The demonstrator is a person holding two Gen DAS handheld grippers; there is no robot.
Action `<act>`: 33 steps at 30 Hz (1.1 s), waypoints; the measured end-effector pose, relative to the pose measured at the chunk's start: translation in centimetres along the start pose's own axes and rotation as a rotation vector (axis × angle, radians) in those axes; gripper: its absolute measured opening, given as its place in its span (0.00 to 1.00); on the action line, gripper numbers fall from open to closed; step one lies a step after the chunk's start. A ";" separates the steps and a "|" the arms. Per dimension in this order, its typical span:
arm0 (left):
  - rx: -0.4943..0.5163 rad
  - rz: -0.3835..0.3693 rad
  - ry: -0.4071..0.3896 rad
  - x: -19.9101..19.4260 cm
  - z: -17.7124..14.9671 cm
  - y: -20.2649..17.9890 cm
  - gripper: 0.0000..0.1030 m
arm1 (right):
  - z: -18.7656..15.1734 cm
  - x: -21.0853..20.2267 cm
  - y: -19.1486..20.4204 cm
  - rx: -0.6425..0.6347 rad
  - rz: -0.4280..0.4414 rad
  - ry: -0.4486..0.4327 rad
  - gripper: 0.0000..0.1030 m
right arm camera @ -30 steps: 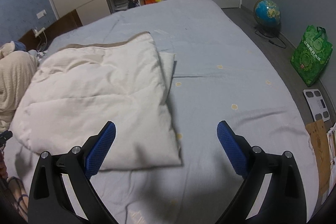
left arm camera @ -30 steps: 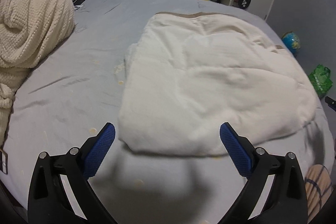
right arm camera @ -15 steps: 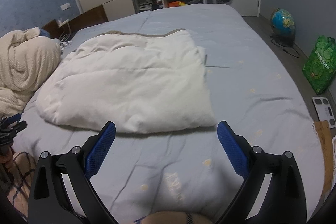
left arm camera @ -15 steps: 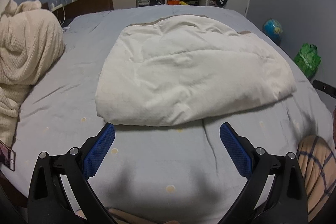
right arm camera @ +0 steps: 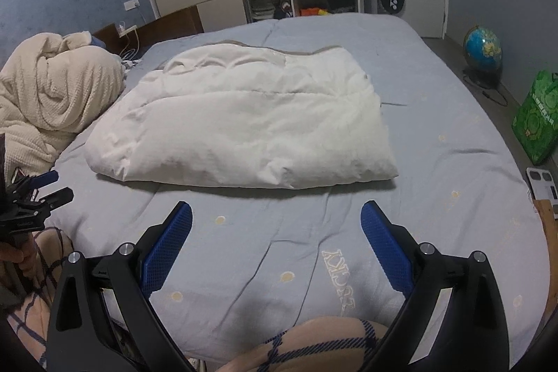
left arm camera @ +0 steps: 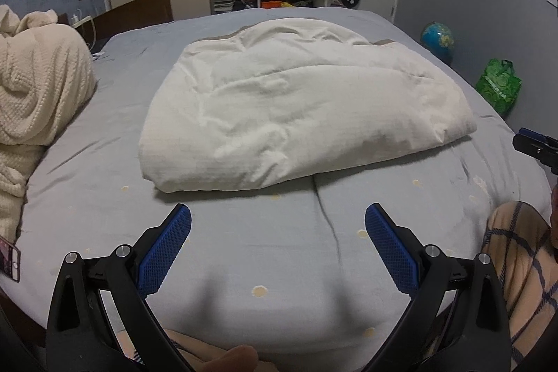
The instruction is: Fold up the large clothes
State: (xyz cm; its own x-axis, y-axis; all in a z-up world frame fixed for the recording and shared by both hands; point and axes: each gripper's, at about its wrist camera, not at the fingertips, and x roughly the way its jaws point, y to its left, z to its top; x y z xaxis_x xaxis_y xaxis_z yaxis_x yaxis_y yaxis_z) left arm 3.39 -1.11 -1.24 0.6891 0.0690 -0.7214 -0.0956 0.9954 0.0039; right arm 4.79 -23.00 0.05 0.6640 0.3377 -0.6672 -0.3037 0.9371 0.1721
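Folded white duvet (left arm camera: 300, 103), centred on grey-blue bed (left arm camera: 265, 253).
Your left gripper (left arm camera: 278, 225) and right gripper (right arm camera: 276, 222) hover level above the near bed edge, jaws spread wide, holding nothing, short of the duvet.

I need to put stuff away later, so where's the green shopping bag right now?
The green shopping bag stands on the floor off the bed's right side, just nearer than the globe; the left wrist view shows it at far right too.

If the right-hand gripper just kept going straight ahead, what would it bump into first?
Most likely the folded white duvet. The right gripper, jaws open, points over bare bedsheet toward its near edge; depth is hard to judge.
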 end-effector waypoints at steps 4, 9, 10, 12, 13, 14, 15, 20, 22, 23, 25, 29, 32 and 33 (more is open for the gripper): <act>0.004 0.000 0.011 0.3 -0.2 -0.2 0.93 | 0.1 0.3 0.1 -0.007 -0.014 0.013 0.90; -0.005 -0.001 0.021 0.6 -0.3 -0.1 0.93 | 0.1 0.8 0.3 -0.019 -0.019 0.036 0.90; -0.006 -0.001 0.024 0.7 -0.3 -0.1 0.93 | 0.1 0.9 0.3 -0.020 -0.020 0.038 0.90; -0.009 -0.001 0.028 0.8 -0.4 0.0 0.93 | 0.0 1.0 0.3 -0.022 -0.021 0.042 0.90; -0.011 -0.001 0.030 0.9 -0.4 0.0 0.93 | 0.0 1.0 0.3 -0.022 -0.021 0.044 0.90; -0.012 -0.002 0.032 0.9 -0.4 0.0 0.93 | 0.0 1.1 0.2 -0.022 -0.021 0.046 0.90; -0.014 -0.001 0.034 1.0 -0.4 0.0 0.93 | 0.0 1.2 0.2 -0.022 -0.021 0.049 0.90; -0.015 -0.001 0.036 1.1 -0.4 0.0 0.93 | 0.0 1.3 0.1 -0.021 -0.021 0.057 0.90; -0.015 0.000 0.037 1.1 -0.4 0.0 0.93 | 0.0 1.4 0.1 -0.021 -0.021 0.061 0.90; -0.015 0.000 0.036 1.1 -0.4 0.0 0.93 | 0.0 1.4 0.1 -0.020 -0.021 0.062 0.90; -0.014 0.000 0.036 1.1 -0.4 0.0 0.93 | 0.0 1.5 0.1 -0.021 -0.020 0.063 0.90; -0.016 0.000 0.036 1.1 -0.4 0.0 0.93 | 0.0 1.5 0.0 -0.020 -0.020 0.064 0.90; -0.015 0.000 0.036 1.1 -0.4 0.0 0.93 | 0.0 1.4 0.1 -0.021 -0.021 0.062 0.90; -0.015 0.000 0.037 1.1 -0.4 0.0 0.93 | 0.0 1.5 0.1 -0.021 -0.020 0.063 0.90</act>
State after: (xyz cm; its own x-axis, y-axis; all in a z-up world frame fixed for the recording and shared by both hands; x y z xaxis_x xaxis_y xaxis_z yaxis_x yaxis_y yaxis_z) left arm 3.88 -1.07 -2.34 0.6623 0.0659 -0.7463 -0.1061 0.9943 -0.0063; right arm 5.76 -22.45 -0.92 0.6258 0.3117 -0.7150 -0.3053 0.9414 0.1431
